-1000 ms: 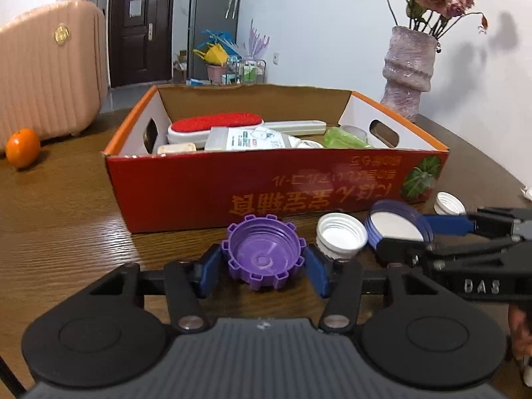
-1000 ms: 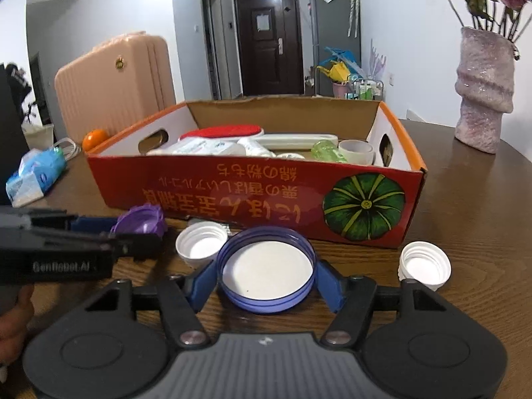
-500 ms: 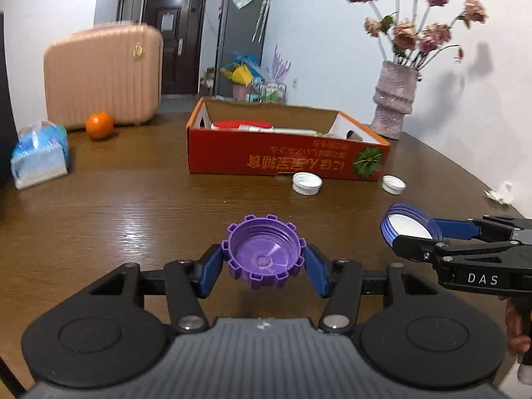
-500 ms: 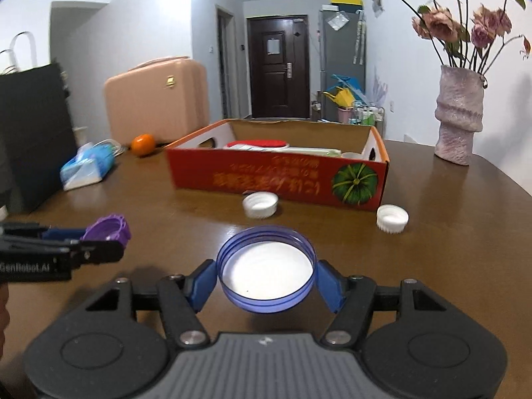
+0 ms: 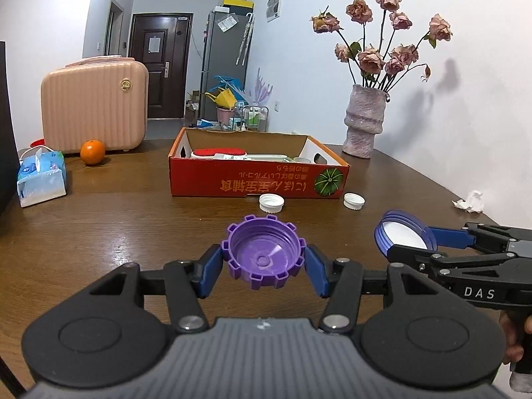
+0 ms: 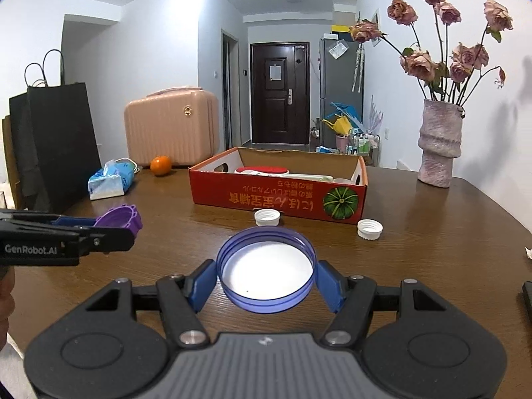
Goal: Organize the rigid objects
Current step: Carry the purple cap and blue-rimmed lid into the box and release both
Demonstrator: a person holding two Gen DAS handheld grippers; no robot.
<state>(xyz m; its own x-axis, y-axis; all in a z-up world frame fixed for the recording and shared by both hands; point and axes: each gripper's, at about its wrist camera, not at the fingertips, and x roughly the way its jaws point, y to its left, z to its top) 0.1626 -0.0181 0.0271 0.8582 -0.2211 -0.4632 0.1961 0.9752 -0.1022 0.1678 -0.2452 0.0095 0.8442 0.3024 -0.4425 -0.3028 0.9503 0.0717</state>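
Left wrist: purple cap (image 5: 265, 256) in claw (image 5: 264, 266)

Blue lid (image 6: 266, 270) between right hand-held gripper (image 6: 266, 281) fingers, above wooden table (image 6: 415, 232).

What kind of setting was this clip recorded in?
Most likely a lived-in home, at a wooden dining table: a refrigerator by the dark entry door, and a pink suitcase behind.

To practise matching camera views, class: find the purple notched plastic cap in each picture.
Left wrist view: purple notched plastic cap, centre foreground, between the left hand-held gripper's fingers.
Right wrist view: far left, seen side-on.
Shared landmark: red cardboard box.
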